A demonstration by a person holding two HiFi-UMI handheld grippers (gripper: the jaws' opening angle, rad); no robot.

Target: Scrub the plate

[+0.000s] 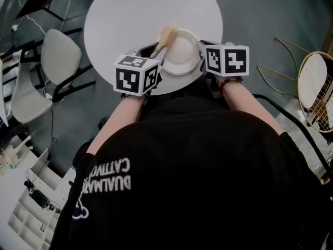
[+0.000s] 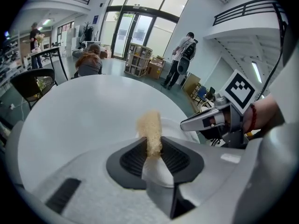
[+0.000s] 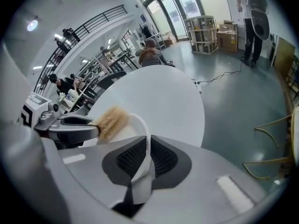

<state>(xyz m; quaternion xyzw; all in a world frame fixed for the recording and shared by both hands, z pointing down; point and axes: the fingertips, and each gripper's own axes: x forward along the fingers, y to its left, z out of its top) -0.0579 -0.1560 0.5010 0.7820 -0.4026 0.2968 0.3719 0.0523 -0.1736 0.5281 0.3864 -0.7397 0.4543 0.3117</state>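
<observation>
Above the round white counter (image 1: 130, 14), the fingers of our right gripper (image 3: 148, 155) clamped the rim of the white plate (image 1: 182, 53) while our left gripper (image 2: 152, 149) pinched a tan loofah scrubber (image 2: 149, 127) at its edge; we judged scrubbing under way, with firm strokes across its face next.

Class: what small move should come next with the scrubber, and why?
Probably sweep the scrubber, clamped in the left gripper, inward across the plate: it sits at one rim, and the right gripper grips the opposite rim, steadying the plate.
</observation>
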